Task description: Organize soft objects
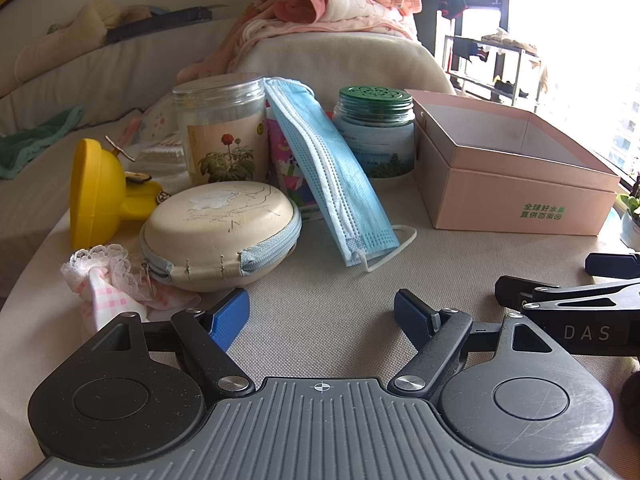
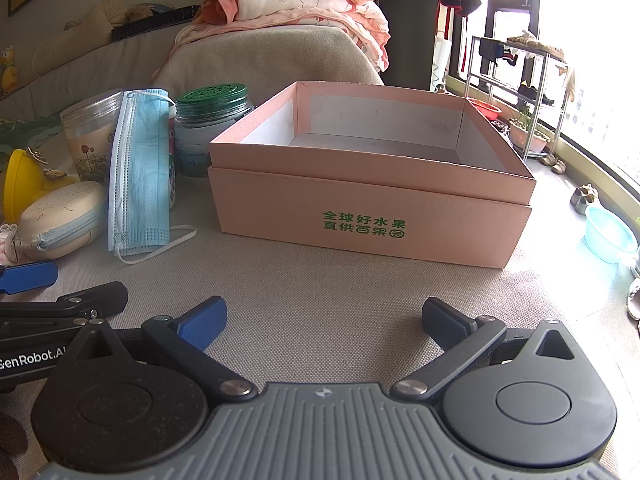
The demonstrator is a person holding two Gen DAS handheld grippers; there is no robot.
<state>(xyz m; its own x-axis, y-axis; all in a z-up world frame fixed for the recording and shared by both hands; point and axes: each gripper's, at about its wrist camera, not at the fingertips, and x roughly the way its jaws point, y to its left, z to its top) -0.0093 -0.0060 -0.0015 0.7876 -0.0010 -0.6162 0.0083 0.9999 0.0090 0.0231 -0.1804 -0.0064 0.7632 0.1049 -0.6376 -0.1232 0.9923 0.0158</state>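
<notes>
Left wrist view: folded blue face mask (image 1: 332, 168) leans long-axis upright against the clear jar (image 1: 220, 132), loops toward camera, beside the pink box (image 1: 520, 196). Left gripper (image 1: 320, 316) and right gripper (image 2: 324, 320) gape wide, empty.

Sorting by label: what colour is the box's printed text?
Green, on the pink box; clearest in the right wrist view.

Bare beige cushion (image 2: 320, 280) ahead of both sets of spread fingers, unobstructed up to the pink box (image 2: 372, 208), its open top clear from above. Leftward, crowded: blue face mask (image 1: 336, 176) propped against a clear jar (image 1: 220, 132) and green-lidded jar (image 1: 374, 132), cream zip pouch (image 1: 220, 236) and lace cloth (image 1: 104, 280) in front. Between mask and box, only a narrow gap.
</notes>
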